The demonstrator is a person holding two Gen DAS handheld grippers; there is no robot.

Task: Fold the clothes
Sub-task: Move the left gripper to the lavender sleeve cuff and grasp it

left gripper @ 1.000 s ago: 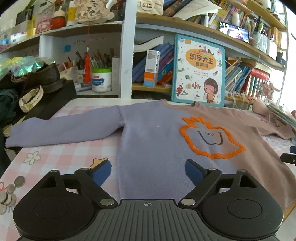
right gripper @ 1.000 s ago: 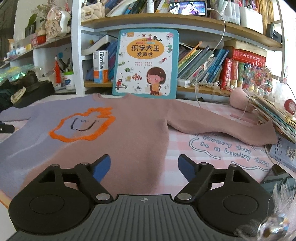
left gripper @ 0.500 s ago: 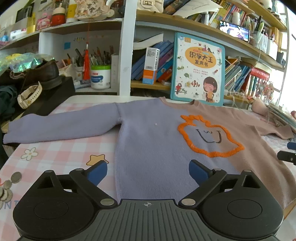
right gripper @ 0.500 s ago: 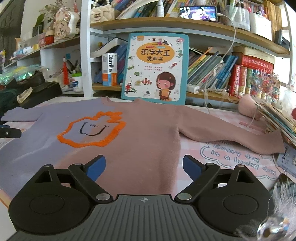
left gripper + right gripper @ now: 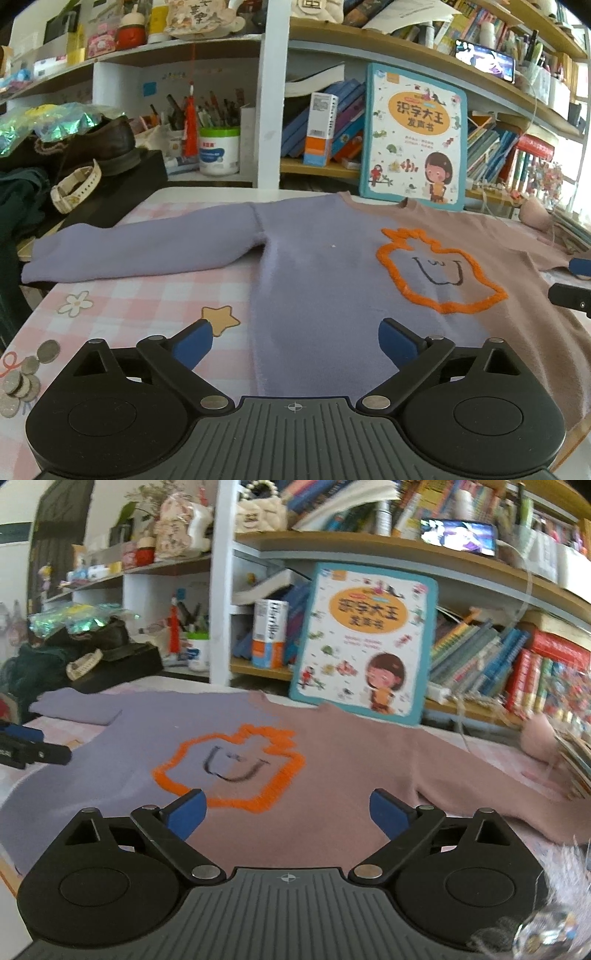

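A sweater [image 5: 317, 280] lies flat and face up on the table, lilac on one half and dusty pink on the other [image 5: 351, 782], with an orange-outlined smiley patch [image 5: 439, 277] on the chest. Both sleeves are spread out: the lilac one [image 5: 140, 251] to the left, the pink one [image 5: 491, 771] to the right. My left gripper [image 5: 295, 343] hovers open over the lilac hem, nothing between its blue pads. My right gripper [image 5: 288, 812] is over the pink lower body; its jaws are opening and hold nothing. The right gripper's tips [image 5: 576, 284] show at the left wrist view's right edge.
A pink checked tablecloth [image 5: 140, 306] covers the table, with several coins [image 5: 22, 376] at its front left. A children's book [image 5: 413, 136] leans on the shelves behind the collar. A black box with a shoe and a watch [image 5: 77, 184] stands at left; stacked books [image 5: 576, 753] at right.
Both grippers' jaws have spread wider. The right wrist view has swung and tilted, so the sweater now sits more to the right in it. The left view barely shifted.
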